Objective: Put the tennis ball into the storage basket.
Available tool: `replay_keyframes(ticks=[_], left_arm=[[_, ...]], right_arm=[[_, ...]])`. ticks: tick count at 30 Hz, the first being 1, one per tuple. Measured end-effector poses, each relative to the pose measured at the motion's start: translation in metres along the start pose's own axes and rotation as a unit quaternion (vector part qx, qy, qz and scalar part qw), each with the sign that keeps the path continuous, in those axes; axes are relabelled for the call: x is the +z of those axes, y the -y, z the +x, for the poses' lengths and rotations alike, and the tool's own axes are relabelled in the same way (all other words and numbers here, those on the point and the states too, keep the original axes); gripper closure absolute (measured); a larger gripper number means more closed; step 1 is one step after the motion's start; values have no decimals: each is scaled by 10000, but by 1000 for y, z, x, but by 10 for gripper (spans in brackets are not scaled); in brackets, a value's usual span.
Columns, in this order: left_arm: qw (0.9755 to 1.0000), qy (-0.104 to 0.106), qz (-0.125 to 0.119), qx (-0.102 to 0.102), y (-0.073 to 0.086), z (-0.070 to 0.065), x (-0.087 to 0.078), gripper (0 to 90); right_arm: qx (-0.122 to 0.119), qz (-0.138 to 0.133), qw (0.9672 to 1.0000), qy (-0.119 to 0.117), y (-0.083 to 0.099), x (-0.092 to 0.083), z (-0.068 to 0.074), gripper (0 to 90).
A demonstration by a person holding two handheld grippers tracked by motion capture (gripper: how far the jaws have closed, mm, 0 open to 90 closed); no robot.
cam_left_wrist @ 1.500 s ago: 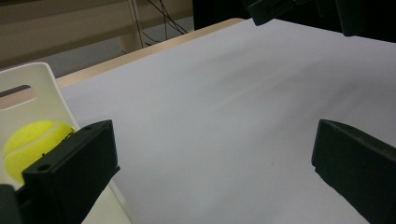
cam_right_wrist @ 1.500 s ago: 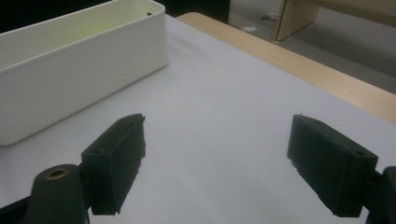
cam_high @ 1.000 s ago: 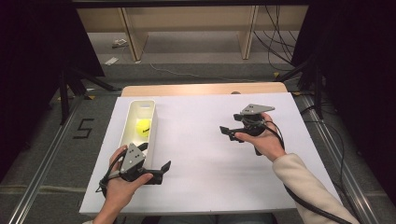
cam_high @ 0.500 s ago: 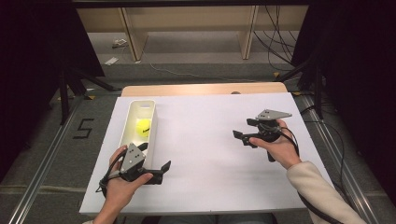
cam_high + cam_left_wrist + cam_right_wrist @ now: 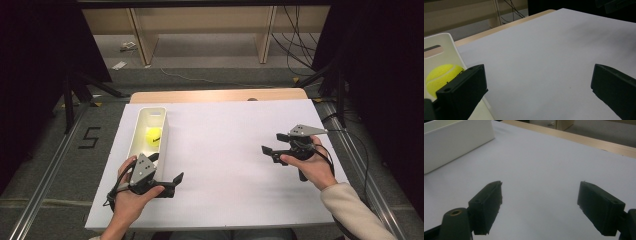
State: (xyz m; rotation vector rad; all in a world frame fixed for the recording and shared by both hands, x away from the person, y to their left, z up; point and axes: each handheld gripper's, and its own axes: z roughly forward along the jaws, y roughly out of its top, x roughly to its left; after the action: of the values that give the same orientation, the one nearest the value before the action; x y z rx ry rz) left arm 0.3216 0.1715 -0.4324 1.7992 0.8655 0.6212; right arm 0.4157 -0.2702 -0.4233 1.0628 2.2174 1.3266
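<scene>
We hold the left tongs (image 5: 176, 181) released and empty, low over the white desk (image 5: 225, 150), just beside the near end of the white bin (image 5: 164, 137); their jaws stand wide apart with nothing between them. We judge they idle there because the tennis ball (image 5: 153, 137) already lies inside the bin, toward its middle, so nothing is left to steady. Our right tongs (image 5: 269, 152) are released too, jaws parted over bare desk and pointing toward the bin, well apart from it on the desk's far side. Against the picture a second ago, the right tongs have drawn away from the bin toward the desk's right edge, which reads as a withdrawal after the drop. The left tongs, the bin and the ball have not shifted.
</scene>
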Motion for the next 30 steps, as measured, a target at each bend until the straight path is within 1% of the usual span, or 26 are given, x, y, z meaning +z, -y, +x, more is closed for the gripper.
replay_keyframes(ticks=[16, 24, 30], left_arm=[[10000, 4, 7, 2, 0, 0, 0, 0], [10000, 9, 2, -1, 1, 1, 0, 0], [10000, 29, 1, 2, 0, 0, 0, 0]], right_arm=[[103, 53, 9999, 76, 31, -29, -4, 201], [74, 92, 9999, 47, 39, -35, -1, 193], [71, 52, 9999, 76, 40, -37, -2, 187]])
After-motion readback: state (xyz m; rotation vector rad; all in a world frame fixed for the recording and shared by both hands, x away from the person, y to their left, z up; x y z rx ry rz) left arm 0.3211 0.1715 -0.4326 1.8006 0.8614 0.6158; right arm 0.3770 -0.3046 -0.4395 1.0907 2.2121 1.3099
